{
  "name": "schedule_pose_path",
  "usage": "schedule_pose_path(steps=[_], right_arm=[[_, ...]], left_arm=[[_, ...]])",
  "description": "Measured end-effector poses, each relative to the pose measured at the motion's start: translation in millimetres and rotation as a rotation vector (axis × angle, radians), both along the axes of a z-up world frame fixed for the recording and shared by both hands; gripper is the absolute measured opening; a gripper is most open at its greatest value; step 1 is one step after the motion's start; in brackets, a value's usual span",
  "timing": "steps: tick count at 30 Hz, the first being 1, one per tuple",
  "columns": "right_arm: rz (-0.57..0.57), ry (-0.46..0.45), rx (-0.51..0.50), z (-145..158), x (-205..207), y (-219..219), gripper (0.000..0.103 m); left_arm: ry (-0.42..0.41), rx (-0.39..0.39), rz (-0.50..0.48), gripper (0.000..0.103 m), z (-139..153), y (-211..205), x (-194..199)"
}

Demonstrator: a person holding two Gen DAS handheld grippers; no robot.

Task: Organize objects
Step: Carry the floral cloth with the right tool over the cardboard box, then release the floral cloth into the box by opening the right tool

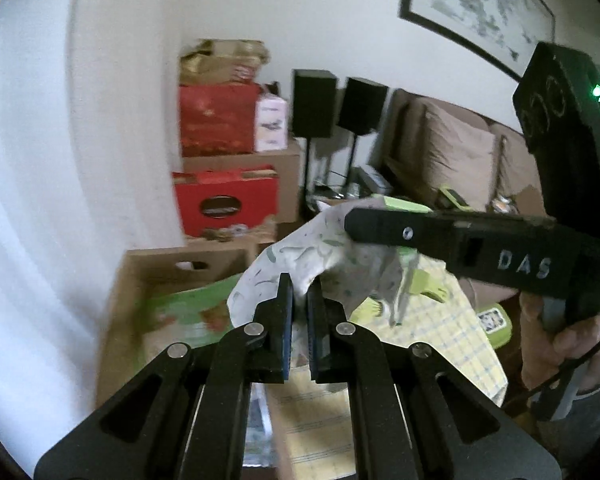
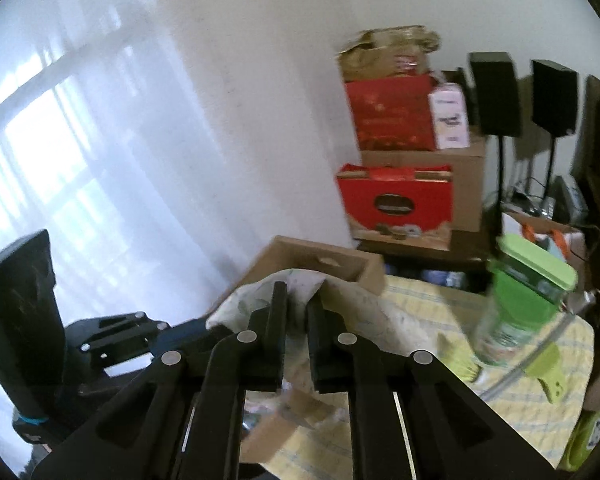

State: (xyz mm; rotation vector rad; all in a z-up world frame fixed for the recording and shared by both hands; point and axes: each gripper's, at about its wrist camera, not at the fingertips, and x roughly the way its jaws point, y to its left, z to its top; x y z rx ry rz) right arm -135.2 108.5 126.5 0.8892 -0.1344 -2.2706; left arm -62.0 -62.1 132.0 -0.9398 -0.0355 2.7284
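A white cloth point(image 1: 320, 252) with a grey-green leaf print hangs above the table, held up by both grippers. My left gripper point(image 1: 300, 292) is shut on a fold of it, the blue pads pinching the fabric. My right gripper point(image 1: 351, 222) comes in from the right of the left wrist view, held by a hand, its tips on the cloth's upper edge. In the right wrist view my right gripper point(image 2: 298, 296) is shut on the cloth point(image 2: 380, 312), and my left gripper point(image 2: 204, 330) grips the fabric's left end.
Below lies a table with a yellow checked tablecloth point(image 2: 512, 396). On it are a green-lidded jar point(image 2: 528, 292), a green brush point(image 2: 548, 372) and an open cardboard box point(image 2: 320, 258). Red boxes point(image 2: 394, 200), two black speakers point(image 2: 496, 92) and a sofa point(image 1: 452, 152) stand behind.
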Motion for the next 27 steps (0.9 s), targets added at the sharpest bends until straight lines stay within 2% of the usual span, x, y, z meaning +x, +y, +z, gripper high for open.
schedule_pose_path(steps=[7, 13, 15, 17, 19, 20, 22, 24, 25, 27], right_arm=[[0.073, -0.015, 0.024, -4, -7, -60, 0.009], [0.117, -0.042, 0.066, -32, -14, -104, 0.010], [0.134, -0.068, 0.094, -48, -18, -120, 0.013], [0.144, -0.092, 0.132, -62, -20, -130, 0.024], [0.142, -0.110, 0.183, -77, -21, -139, 0.031], [0.139, -0.115, 0.204, -82, -21, -141, 0.032], [0.141, -0.127, 0.229, -92, -20, -141, 0.032], [0.133, -0.138, 0.246, -98, -21, -137, 0.036], [0.123, -0.148, 0.253, -101, -22, -134, 0.040], [0.108, -0.160, 0.256, -103, -25, -128, 0.042]], left_arm=[[-0.008, -0.024, 0.087, 0.006, -4, -47, 4], [-0.078, -0.031, 0.159, 0.006, -35, -84, 0], [-0.112, -0.033, 0.183, 0.006, -51, -95, -2], [-0.143, -0.052, 0.203, 0.006, -65, -102, -4], [-0.199, -0.091, 0.218, 0.006, -84, -108, -7], [-0.219, -0.108, 0.227, 0.007, -90, -108, -8], [-0.249, -0.130, 0.244, 0.011, -102, -112, -7], [-0.256, -0.124, 0.252, 0.022, -106, -115, -5], [-0.254, -0.115, 0.255, 0.024, -106, -116, -4], [-0.251, -0.103, 0.267, 0.038, -104, -118, -1]])
